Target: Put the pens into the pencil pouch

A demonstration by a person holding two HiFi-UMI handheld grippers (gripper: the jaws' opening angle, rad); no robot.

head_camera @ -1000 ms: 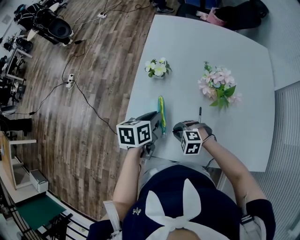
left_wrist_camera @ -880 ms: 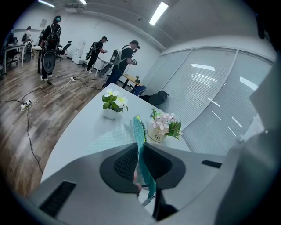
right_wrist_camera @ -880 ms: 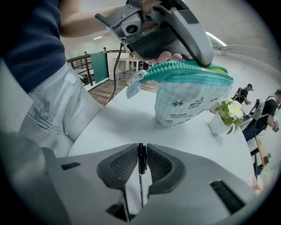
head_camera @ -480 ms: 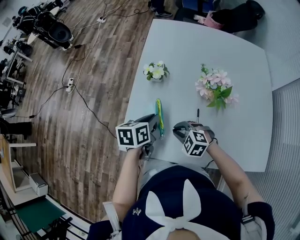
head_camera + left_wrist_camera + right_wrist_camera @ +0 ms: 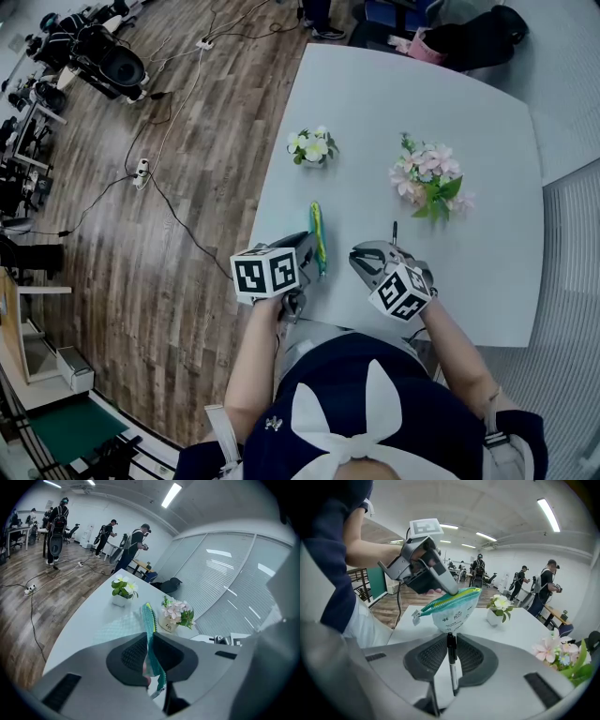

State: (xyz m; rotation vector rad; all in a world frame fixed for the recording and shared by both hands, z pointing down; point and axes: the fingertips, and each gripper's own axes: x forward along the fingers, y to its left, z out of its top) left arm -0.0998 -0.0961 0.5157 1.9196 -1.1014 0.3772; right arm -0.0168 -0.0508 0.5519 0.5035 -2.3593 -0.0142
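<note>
The pencil pouch [image 5: 452, 607] is teal with a white patterned body. Its yellow-green zip edge is uppermost, with the pull tab at one end, and that edge is clamped in the jaws of the left gripper [image 5: 149, 641]. The pen [image 5: 452, 672] is slim and black, gripped lengthwise between the jaws of the right gripper [image 5: 450, 641], with one end towards the pouch.

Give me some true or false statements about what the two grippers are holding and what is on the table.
1. The left gripper is shut on the teal pouch. True.
2. The right gripper is empty. False: it is shut on a black pen.
3. The pen is inside the pouch. False: it is outside the pouch, between the right gripper's jaws.
4. Two pots of flowers stand on the table. True: one with white flowers, one with pink flowers.
</note>
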